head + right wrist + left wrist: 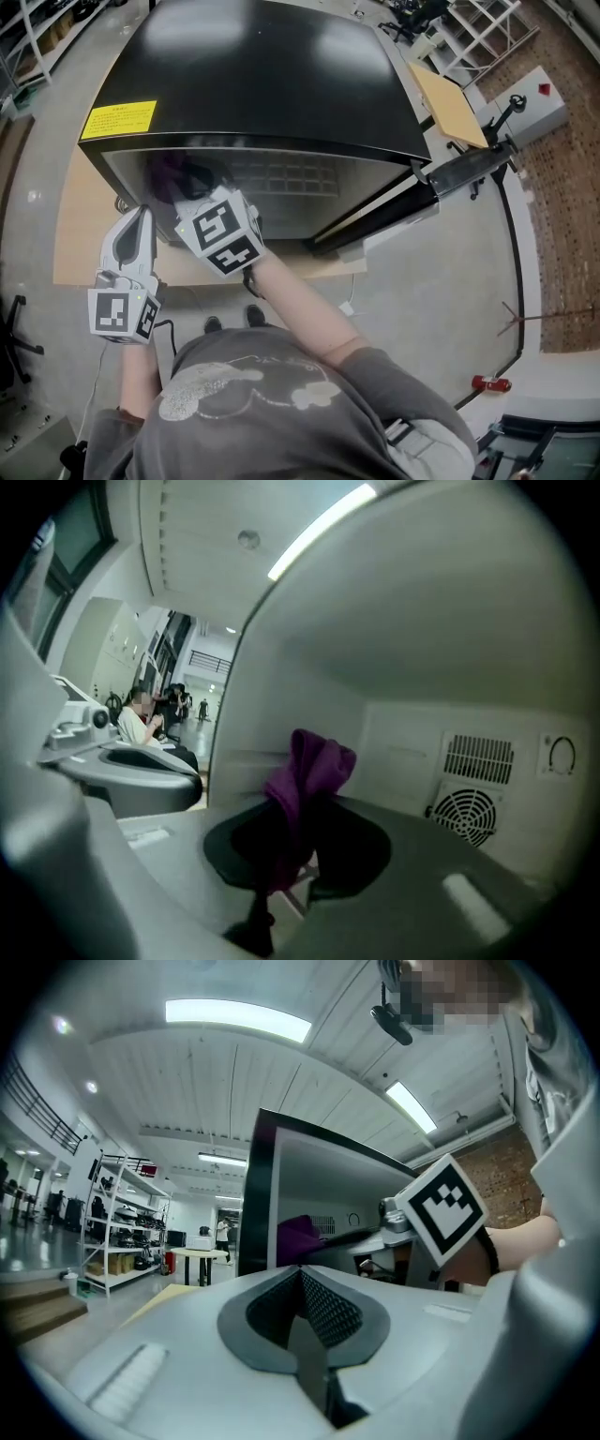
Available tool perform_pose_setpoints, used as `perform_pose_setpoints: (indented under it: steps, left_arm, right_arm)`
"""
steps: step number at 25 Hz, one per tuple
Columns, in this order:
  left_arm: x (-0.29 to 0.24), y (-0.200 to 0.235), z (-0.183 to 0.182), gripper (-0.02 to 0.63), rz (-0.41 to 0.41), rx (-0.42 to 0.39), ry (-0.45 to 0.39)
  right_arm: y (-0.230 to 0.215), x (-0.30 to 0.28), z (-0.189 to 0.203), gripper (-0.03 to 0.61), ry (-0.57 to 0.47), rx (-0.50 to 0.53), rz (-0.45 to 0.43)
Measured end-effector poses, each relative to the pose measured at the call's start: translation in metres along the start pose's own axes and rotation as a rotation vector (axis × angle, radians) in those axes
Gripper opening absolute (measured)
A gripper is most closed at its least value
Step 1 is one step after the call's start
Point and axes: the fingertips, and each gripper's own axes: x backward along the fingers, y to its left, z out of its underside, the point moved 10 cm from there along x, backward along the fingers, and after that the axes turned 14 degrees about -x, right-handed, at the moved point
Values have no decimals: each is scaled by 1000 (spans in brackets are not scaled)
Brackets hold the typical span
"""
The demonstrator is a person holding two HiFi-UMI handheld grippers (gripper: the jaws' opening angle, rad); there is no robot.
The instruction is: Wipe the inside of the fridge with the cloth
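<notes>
A black mini fridge (262,75) stands on a wooden table (80,225) with its door (459,171) swung open to the right. My right gripper (187,187) reaches into the fridge's upper left part, shut on a purple cloth (167,172). In the right gripper view the cloth (314,766) sticks up from between the jaws of the right gripper (292,850), near the white inner wall; whether it touches is unclear. My left gripper (141,220) hangs outside, at the fridge's left front corner, and the left gripper (302,1274) is shut on nothing.
A round fan vent (466,813) and a slotted grille (478,757) sit on the fridge's back wall. A yellow label (119,119) marks the fridge top. A brown board (448,103) and a white box (534,98) lie right of the fridge. Shelving (117,1232) stands far off.
</notes>
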Motion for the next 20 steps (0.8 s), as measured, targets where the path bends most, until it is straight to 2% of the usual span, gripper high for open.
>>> perform_pose_setpoints:
  steps: [7,12,20]
  left_arm:
    - [-8,-11,-4,17,41,0,-16]
    - [-13,-16,-4,18,71,-2,-12]
    - [-30,-32,-8,17,145,-11,-27]
  right_arm:
    - [-21,-5,6,41,136,95,115]
    - [-40,9,8,41,152,96,152]
    - [-67,44,17,41,177,107,295]
